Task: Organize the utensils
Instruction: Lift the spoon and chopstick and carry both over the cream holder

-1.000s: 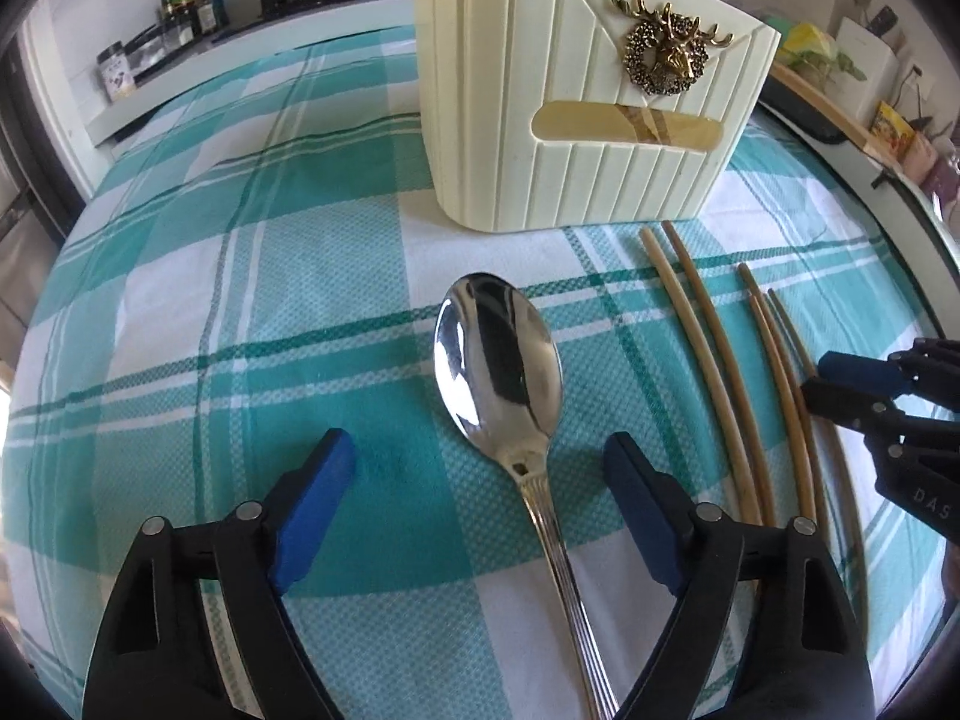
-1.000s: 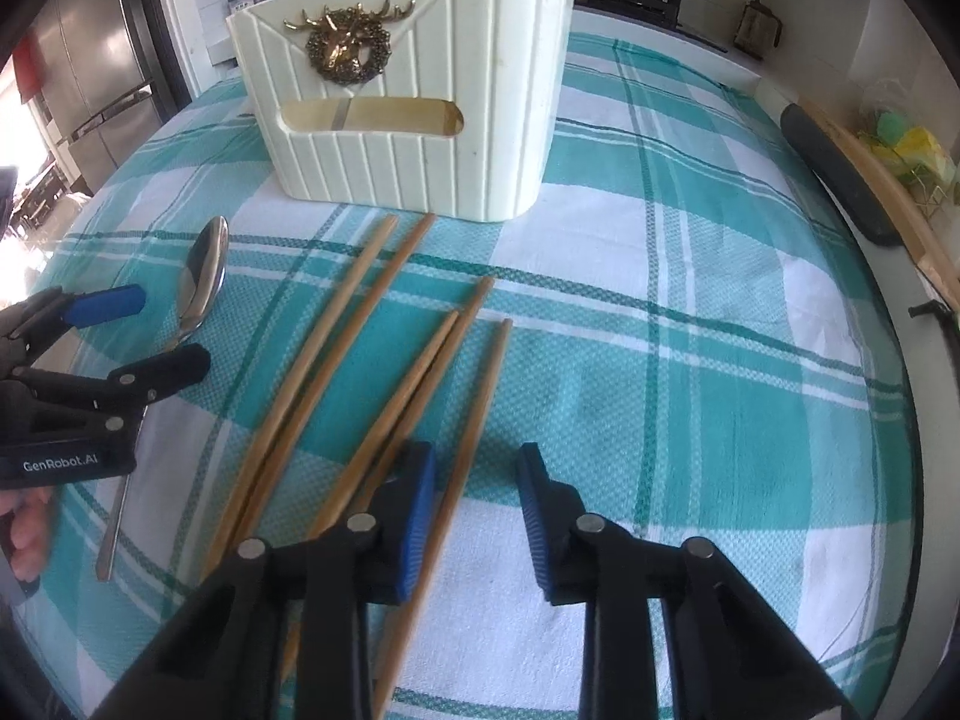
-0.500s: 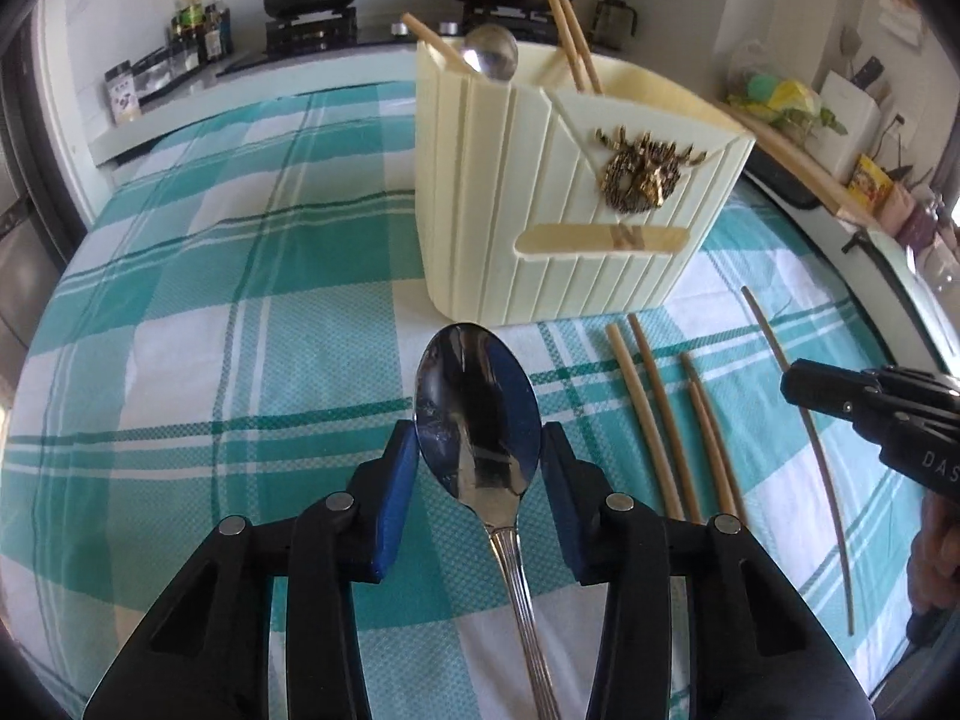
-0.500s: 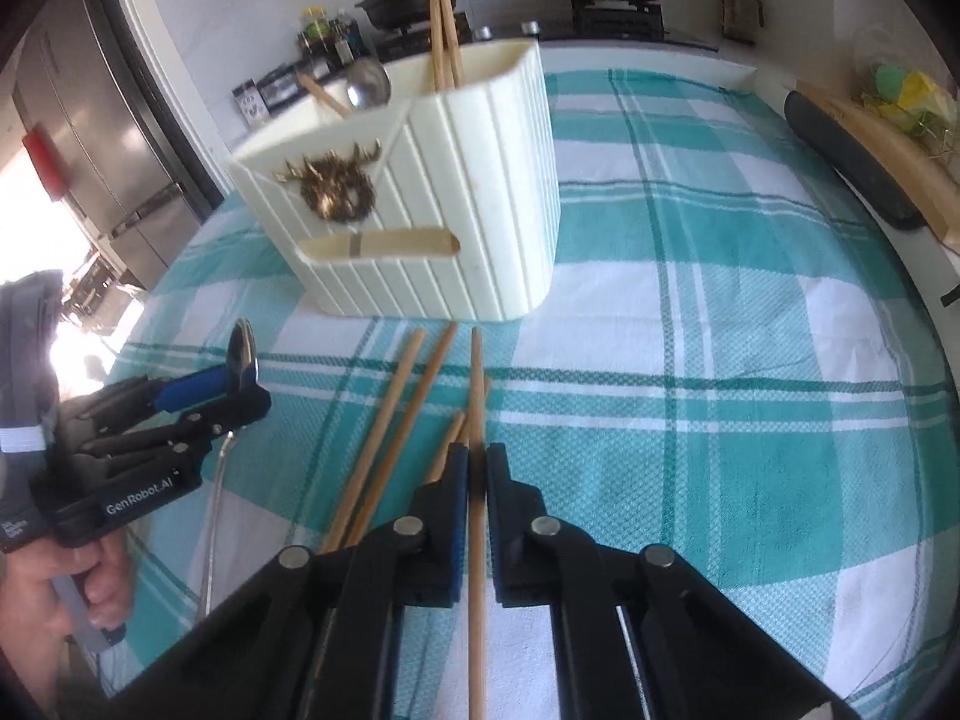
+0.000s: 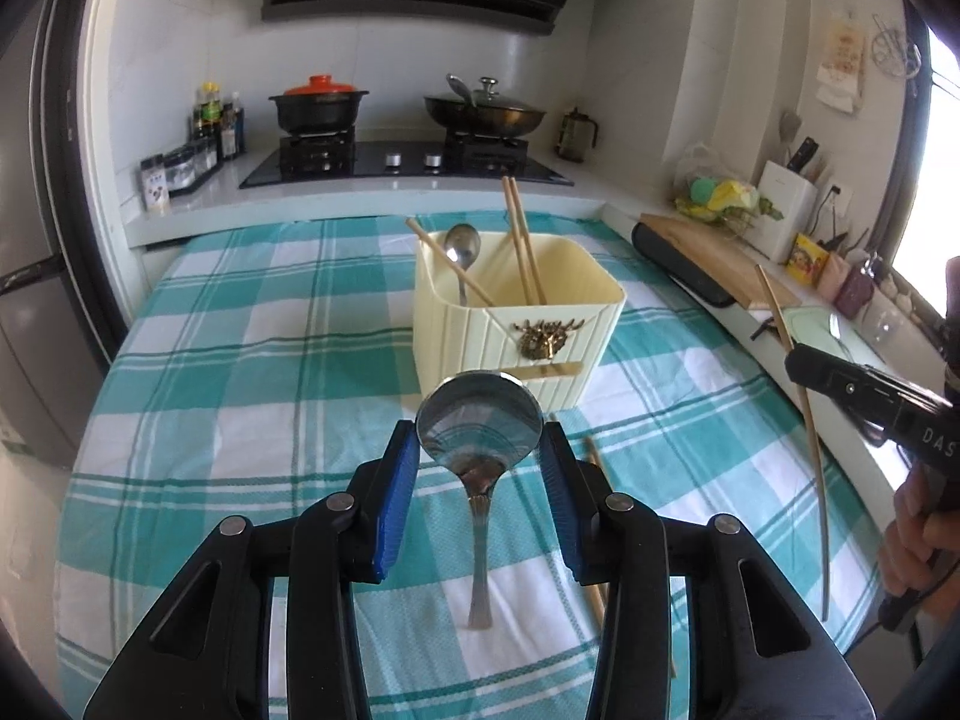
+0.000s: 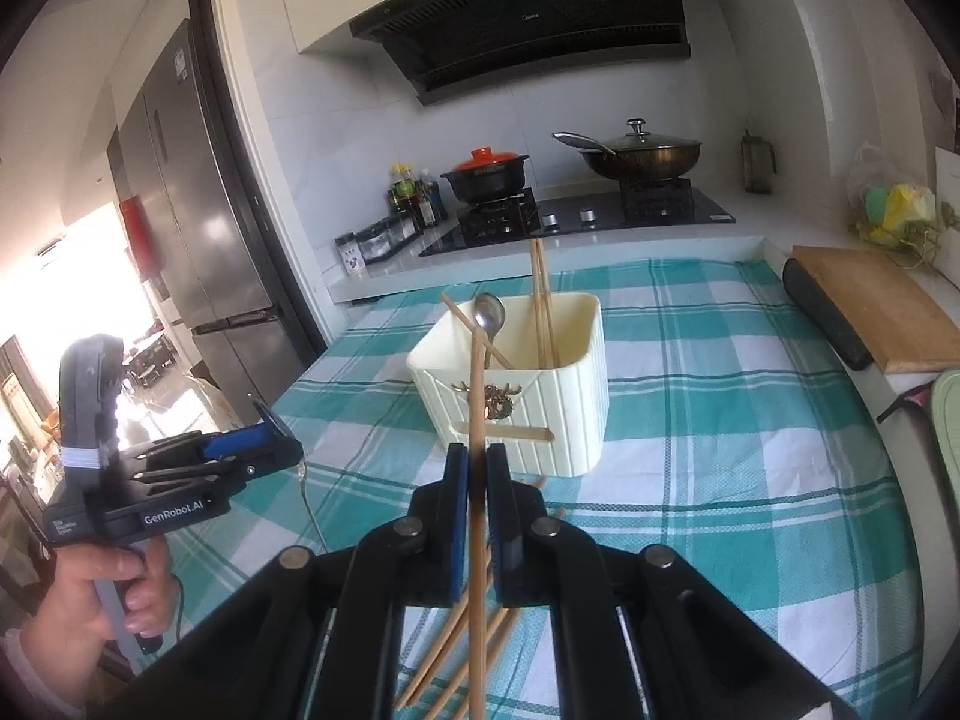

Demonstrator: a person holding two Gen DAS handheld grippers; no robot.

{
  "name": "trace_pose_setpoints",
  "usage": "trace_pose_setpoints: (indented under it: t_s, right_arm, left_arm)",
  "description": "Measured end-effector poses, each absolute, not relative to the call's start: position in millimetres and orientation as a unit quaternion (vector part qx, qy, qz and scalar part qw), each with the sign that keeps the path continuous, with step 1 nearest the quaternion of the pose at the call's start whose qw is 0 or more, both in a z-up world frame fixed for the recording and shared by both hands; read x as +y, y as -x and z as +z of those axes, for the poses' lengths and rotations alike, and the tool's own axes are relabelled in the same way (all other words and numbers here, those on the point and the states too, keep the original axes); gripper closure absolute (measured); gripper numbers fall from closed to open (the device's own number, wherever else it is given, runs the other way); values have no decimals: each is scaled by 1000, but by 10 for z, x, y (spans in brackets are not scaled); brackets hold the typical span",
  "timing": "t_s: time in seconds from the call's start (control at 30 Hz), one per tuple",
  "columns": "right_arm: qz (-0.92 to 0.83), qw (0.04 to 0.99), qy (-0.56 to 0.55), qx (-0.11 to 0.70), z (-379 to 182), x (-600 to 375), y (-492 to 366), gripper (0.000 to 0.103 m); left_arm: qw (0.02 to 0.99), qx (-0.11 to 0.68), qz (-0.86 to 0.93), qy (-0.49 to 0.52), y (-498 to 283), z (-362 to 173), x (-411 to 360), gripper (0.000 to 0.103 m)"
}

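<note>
Left gripper grips the spoon by its bowl, lifted above the desk; right gripper clamps one chopstick, raised before the cream holder.

The table wears a teal-and-white checked cloth – sitting straight on it is a cream ribbed utensil holder, out toward 12 o'clock in the right wrist view. A few loose wooden chopsticks lie flat on the cloth down at 6 o'clock.
</note>
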State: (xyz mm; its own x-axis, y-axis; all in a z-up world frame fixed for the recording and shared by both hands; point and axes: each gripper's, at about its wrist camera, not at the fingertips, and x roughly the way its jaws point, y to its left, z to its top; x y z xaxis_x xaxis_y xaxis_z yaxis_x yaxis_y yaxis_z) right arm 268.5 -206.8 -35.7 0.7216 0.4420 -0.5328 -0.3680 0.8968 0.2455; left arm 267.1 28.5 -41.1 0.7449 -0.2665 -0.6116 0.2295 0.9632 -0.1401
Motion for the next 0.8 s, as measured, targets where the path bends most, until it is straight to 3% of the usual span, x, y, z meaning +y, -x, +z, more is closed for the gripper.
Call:
trace_pose_setpoints:
  t_s: [0.43,0.8]
  right_arm:
    - [231,922,-98,296,-319,-2218,-2457,96]
    - [218,939,-37,263,-156,-2173,-2265,97]
  left_arm:
    - [937,322,-131,30,-2561,-357,322,61]
    - [938,313,-141,49,-2543,-179,378,62]
